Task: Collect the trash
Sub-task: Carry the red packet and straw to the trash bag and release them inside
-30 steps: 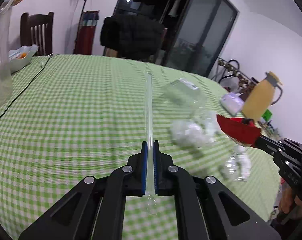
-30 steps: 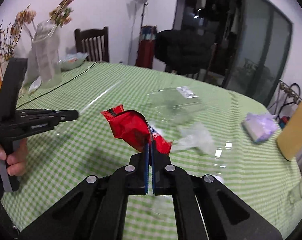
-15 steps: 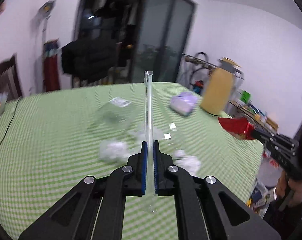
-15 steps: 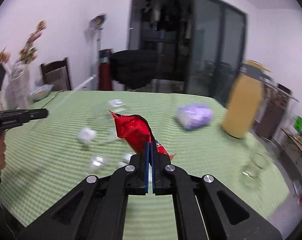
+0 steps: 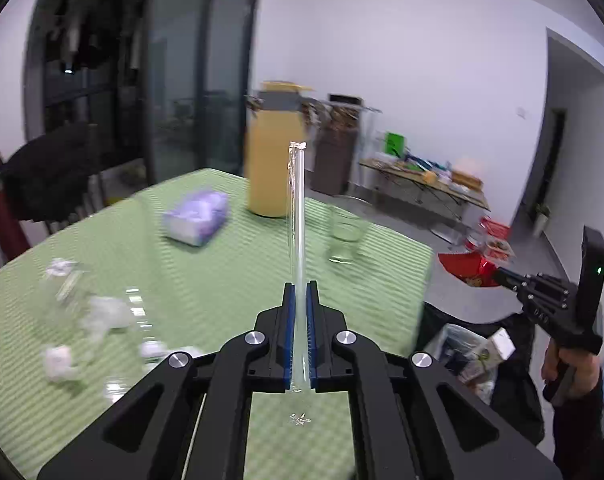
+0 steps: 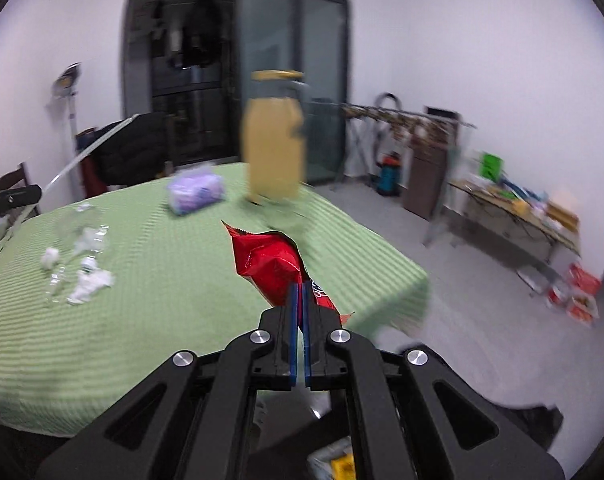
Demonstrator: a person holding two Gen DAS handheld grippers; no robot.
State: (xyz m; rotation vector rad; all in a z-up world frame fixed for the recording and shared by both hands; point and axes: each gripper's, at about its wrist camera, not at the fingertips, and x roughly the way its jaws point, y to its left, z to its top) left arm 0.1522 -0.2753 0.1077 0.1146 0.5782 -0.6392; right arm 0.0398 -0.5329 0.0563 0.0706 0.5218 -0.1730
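My left gripper (image 5: 300, 292) is shut on a long clear plastic tube wrapper (image 5: 296, 216) that stands straight up between its pads. My right gripper (image 6: 300, 292) is shut on a red snack wrapper (image 6: 271, 266); it also shows in the left wrist view (image 5: 468, 269), held past the table's right edge above a black trash bag (image 5: 474, 348) with rubbish in it. Crumpled white tissues and clear plastic scraps (image 5: 97, 320) lie on the green checked tablecloth (image 5: 205, 280), and show in the right wrist view (image 6: 81, 272).
A tall yellow jug (image 5: 275, 152), a purple tissue pack (image 5: 195, 216) and a drinking glass (image 5: 344, 236) stand on the table. A folding table with clutter (image 5: 426, 184) and red boxes on the floor (image 6: 578, 296) are to the right.
Both grippers have swung right, from over the table's middle toward its right edge and the trash bag, each still holding its item.
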